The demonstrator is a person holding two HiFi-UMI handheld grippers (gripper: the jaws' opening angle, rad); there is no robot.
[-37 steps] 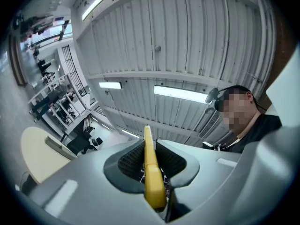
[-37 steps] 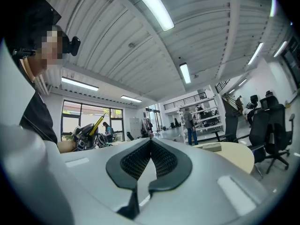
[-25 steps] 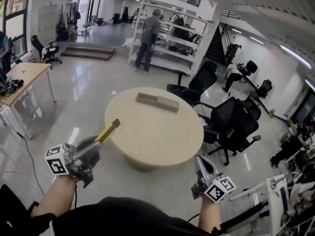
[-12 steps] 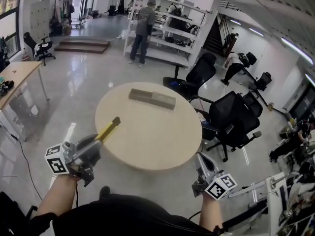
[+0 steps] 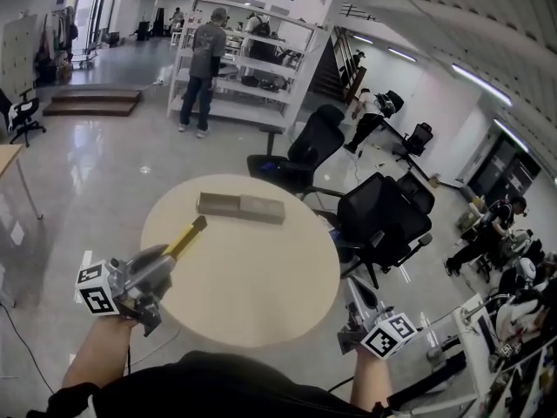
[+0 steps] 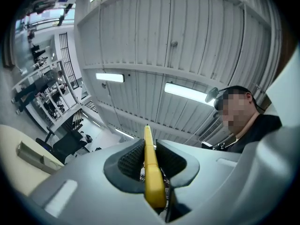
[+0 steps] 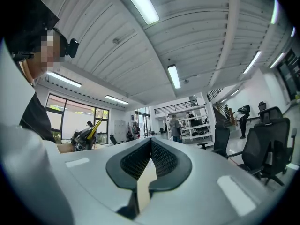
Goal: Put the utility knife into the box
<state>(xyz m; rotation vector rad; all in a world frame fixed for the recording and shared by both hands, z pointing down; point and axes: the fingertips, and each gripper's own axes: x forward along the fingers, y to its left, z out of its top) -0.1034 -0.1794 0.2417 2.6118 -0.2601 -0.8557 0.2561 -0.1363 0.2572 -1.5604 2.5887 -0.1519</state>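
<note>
Ahead, round beige table [image 5: 252, 273] bears box [image 5: 240, 207]; left tongs [image 5: 167, 257] clamp utility knife [image 5: 187, 236]; right tongs [image 5: 355, 287] closed.

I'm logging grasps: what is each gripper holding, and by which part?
The left gripper clamps the yellow utility knife by its near end; the rest juts out ahead. The right gripper holds nothing, its jaws together.

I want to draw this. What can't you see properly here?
- Box, head view: too small to tell if it's open.
- Utility knife, head view: rear end hidden inside the left tool; blade too small to see.
</note>
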